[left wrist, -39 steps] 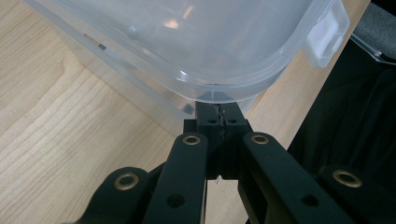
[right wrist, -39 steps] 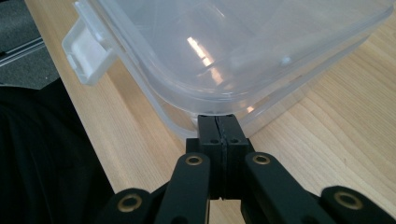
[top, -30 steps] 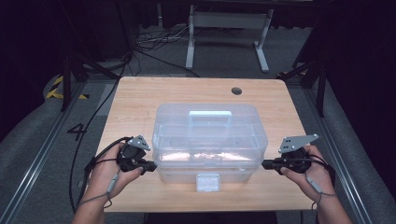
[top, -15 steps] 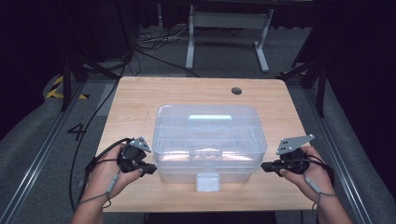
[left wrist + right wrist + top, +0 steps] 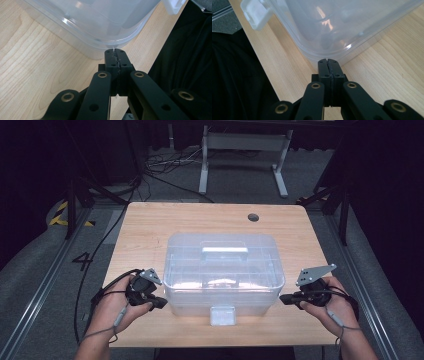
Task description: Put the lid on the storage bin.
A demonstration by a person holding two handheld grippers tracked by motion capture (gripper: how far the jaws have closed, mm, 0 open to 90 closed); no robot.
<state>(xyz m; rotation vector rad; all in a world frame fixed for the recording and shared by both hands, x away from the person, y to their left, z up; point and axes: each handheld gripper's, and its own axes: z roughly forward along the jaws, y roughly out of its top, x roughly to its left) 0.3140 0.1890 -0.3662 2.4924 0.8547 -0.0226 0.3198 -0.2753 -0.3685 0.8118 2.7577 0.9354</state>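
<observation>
The left gripper (image 5: 115,52) has its jaws pressed together with nothing between them, the tips nosing against the near left corner of the clear plastic box (image 5: 223,270). The right gripper (image 5: 328,61) is likewise closed on nothing, its tips at the box's near right corner. With one closed tip set against each near corner, the pair looks placed to push or steady the box from both sides rather than to grasp it (closed jaws make a firmer prod than spread ones).

The box sits in the middle of the wooden table (image 5: 150,227), nearer the near edge, lid on, with a handle (image 5: 224,251) on top and a white latch (image 5: 222,315) at its near face. Through the cloudy walls I cannot tell what, if anything, lies inside.
</observation>
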